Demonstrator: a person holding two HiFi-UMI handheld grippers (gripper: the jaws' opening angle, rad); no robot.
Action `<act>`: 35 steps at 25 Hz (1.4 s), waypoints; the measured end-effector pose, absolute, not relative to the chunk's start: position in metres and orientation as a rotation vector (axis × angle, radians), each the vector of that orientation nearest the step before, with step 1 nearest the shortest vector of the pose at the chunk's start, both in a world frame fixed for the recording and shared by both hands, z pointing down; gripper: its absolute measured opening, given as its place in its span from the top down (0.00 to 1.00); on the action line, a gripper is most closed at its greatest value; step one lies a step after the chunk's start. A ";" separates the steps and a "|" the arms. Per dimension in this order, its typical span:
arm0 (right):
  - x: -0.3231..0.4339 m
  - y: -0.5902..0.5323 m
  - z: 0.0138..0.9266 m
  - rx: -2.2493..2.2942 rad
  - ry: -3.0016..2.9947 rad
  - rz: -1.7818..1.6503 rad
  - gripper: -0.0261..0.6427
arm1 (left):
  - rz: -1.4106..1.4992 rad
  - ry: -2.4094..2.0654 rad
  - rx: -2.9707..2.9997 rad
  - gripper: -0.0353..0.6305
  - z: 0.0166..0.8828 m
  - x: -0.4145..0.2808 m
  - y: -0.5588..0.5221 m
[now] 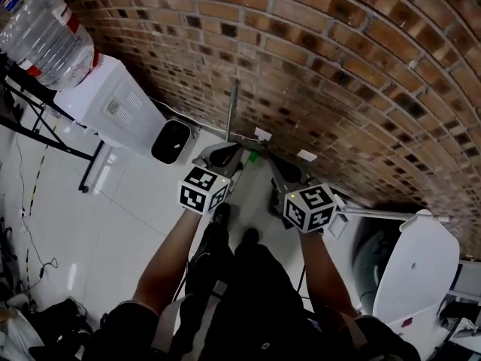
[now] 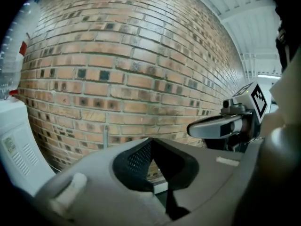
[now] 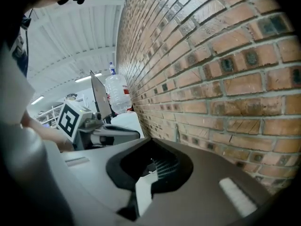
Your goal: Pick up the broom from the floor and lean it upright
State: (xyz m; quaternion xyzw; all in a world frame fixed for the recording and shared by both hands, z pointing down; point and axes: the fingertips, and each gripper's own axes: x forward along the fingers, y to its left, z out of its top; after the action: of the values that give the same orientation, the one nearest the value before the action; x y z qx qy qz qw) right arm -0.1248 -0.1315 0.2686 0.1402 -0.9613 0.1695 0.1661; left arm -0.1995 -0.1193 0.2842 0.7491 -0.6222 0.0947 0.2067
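The broom's thin grey handle [image 1: 233,111] stands upright against the brick wall [image 1: 338,74]. Its lower end is hidden behind my grippers. In the left gripper view the same handle [image 2: 105,136] shows as a slim pole on the bricks, left of the jaws. My left gripper [image 1: 231,150] hangs just in front of the handle's foot, apart from it. Its jaws are shut with nothing between them [image 2: 151,140]. My right gripper [image 1: 273,162] is beside it to the right, also shut and empty [image 3: 150,139]. Each gripper shows in the other's view.
A white water dispenser [image 1: 113,104] with a big clear bottle [image 1: 49,40] stands at the left by the wall, with a black metal frame [image 1: 37,122] beside it. A white chair [image 1: 417,269] is at the right. The person's shoes [image 1: 248,239] are on the white tiles below.
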 end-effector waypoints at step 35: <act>-0.151 -0.041 0.181 0.406 -2.860 0.336 0.96 | 0.146 -1.707 2.178 0.95 0.190 -0.181 -0.017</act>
State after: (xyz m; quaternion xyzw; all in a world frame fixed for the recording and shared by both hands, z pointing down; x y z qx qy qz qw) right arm -0.1506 -0.0412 0.1813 0.1388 -0.9767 0.1147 0.1164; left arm -0.1814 -0.0170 0.1896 0.7726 -0.6054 0.0516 0.1843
